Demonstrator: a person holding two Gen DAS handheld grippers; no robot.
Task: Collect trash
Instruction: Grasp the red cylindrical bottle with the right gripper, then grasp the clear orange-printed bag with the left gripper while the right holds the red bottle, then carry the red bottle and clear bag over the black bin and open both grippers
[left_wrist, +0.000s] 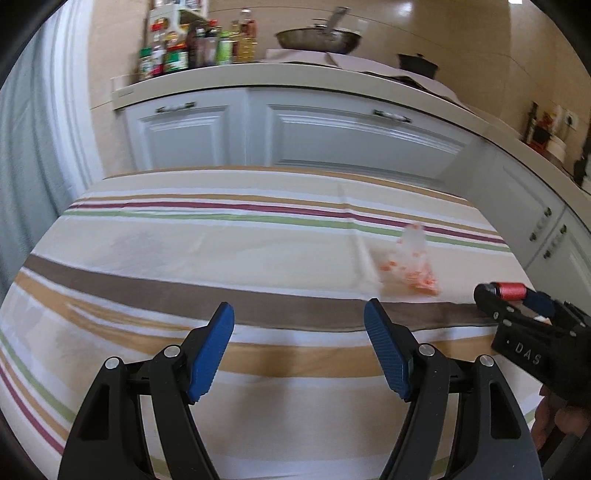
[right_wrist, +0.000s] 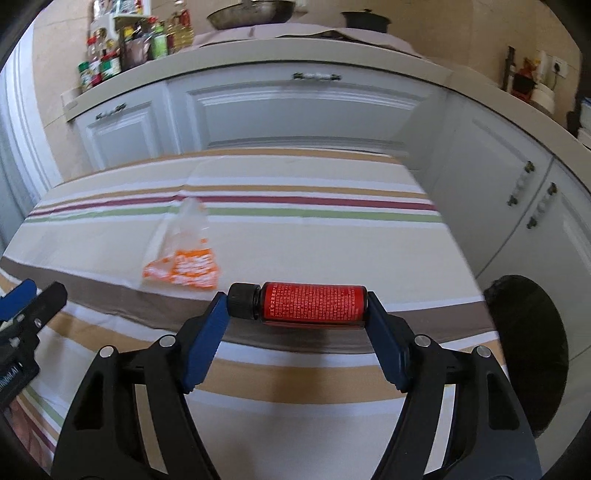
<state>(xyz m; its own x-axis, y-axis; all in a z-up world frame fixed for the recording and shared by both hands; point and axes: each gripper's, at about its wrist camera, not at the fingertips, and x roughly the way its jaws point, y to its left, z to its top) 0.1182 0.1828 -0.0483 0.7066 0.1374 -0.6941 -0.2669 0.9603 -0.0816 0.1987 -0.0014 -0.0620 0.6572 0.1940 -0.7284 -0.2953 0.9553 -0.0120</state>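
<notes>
- The right gripper (right_wrist: 297, 308) held a small red bottle (right_wrist: 312, 304) with a black cap (right_wrist: 242, 300). The bottle lay sideways between the two blue pads (right_wrist: 207, 339), cap end against the pad at 9 o'clock and bottom end against the pad at 3 o'clock.
- The bottle hung over the striped tablecloth (right_wrist: 295, 240), above a brown stripe, near the close edge of the table.
- A clear plastic bag (right_wrist: 184, 258) with orange print lay flat on the cloth. In the right wrist view it sat at about 10 o'clock from the bottle, near it but not touching. It looked blurry.
- The left gripper (left_wrist: 299, 347) was wide, with nothing between its blue pads (left_wrist: 210, 354). Only the cloth showed in the gap.
- In the left wrist view the same bag (left_wrist: 413, 264) lay at about 1 o'clock from the left gripper, well apart from its pads.
- The right gripper (left_wrist: 532, 317) showed in that view too, at 3 o'clock, with the red bottle (left_wrist: 511, 290) at its tip. Part of a person's hand (left_wrist: 557, 424) showed under it.
- The left gripper's tip (right_wrist: 22, 306) peeked in at 9 o'clock in the right wrist view.
- A round dark thing (right_wrist: 528, 350) sat low beside the table at 3 o'clock. I could not tell what it was.
- Behind the table stood white cabinets (right_wrist: 295, 110) with a counter on top. On it were sauce bottles and jars (left_wrist: 192, 48), a metal wok (left_wrist: 317, 38) and a black pot (right_wrist: 365, 20).
</notes>
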